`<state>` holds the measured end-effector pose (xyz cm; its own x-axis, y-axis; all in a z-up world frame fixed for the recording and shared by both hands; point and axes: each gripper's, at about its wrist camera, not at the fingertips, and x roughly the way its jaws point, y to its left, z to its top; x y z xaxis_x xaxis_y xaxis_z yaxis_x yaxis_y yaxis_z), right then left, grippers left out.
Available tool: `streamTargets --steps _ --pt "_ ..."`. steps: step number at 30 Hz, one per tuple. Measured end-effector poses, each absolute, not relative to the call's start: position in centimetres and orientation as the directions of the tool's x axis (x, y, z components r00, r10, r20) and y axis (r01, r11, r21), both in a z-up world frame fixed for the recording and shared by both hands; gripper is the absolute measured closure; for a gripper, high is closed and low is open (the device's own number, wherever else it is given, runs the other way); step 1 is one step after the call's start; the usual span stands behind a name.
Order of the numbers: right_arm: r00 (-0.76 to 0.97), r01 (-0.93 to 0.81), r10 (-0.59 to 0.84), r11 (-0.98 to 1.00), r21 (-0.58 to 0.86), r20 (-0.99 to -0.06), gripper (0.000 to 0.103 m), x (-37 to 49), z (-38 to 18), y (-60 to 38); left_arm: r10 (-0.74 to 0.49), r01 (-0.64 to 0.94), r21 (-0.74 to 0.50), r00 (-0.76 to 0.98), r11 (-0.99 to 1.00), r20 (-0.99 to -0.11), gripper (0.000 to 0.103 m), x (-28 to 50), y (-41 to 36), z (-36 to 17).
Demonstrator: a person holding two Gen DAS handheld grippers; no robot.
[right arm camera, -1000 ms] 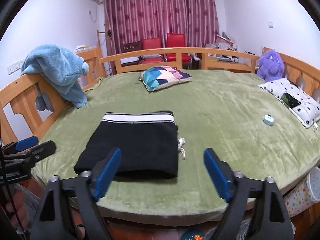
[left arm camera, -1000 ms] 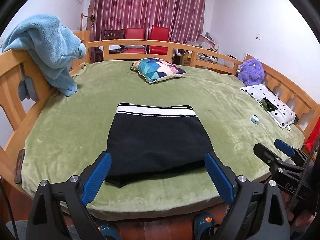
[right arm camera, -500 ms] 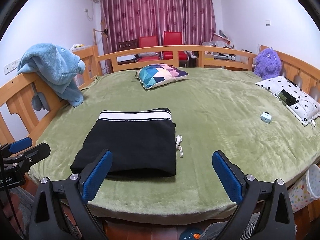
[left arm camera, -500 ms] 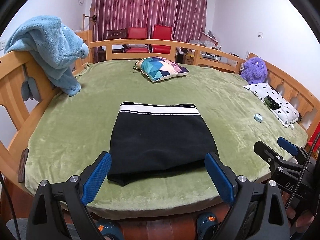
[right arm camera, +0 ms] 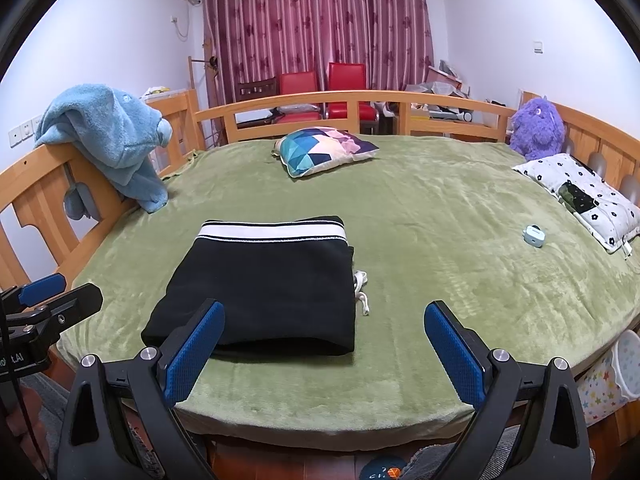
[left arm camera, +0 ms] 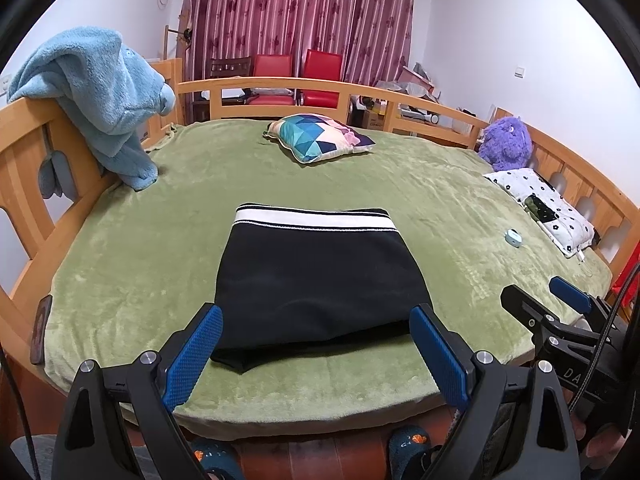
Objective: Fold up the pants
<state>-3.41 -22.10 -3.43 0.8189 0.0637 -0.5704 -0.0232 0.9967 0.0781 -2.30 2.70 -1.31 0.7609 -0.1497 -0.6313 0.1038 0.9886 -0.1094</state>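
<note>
Green plush bedding (left arm camera: 460, 208) fills your left wrist view, ringed by a wooden rail, with maroon curtains and red chairs behind. Ahead of your left gripper (left arm camera: 316, 354), the pants (left arm camera: 316, 276) lie as a compact black rectangle, striped waistband on the far edge, the near folded edge just beyond and between your two blue pads; neither pad touches cloth. Your fingers are spread wide and hold nothing. Off past your right finger the right gripper (left arm camera: 560, 304) hangs over the bed's near edge, clear of the garment. By the look of it, the folding is all but finished: you are at the release-and-check stage, and what remains is at most squaring a corner, since the near left corner sags out a little. From your right wrist view, the same bedding (right arm camera: 460, 240) stretches ahead, and the pants (right arm camera: 264, 284) sit beyond your left finger rather than between the pair; a white drawstring (right arm camera: 362, 292) pokes out of the bundle's right side, ahead of the gap. Your right gripper (right arm camera: 324, 354) is likewise spread and empty, held low at the bed's near edge and level. If you tidy anything, tuck that cord under; it calls for a light pinch that does not drag the stack.
</note>
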Motion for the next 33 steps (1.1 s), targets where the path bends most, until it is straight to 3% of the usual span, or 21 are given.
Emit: streamTargets --steps 33 --pt "0.817 -0.014 0.062 0.996 0.087 -0.573 0.004 -3.33 -3.36 -22.97 -0.155 0.105 -0.116 0.763 0.988 -0.627 0.008 -2.42 2.31 -1.39"
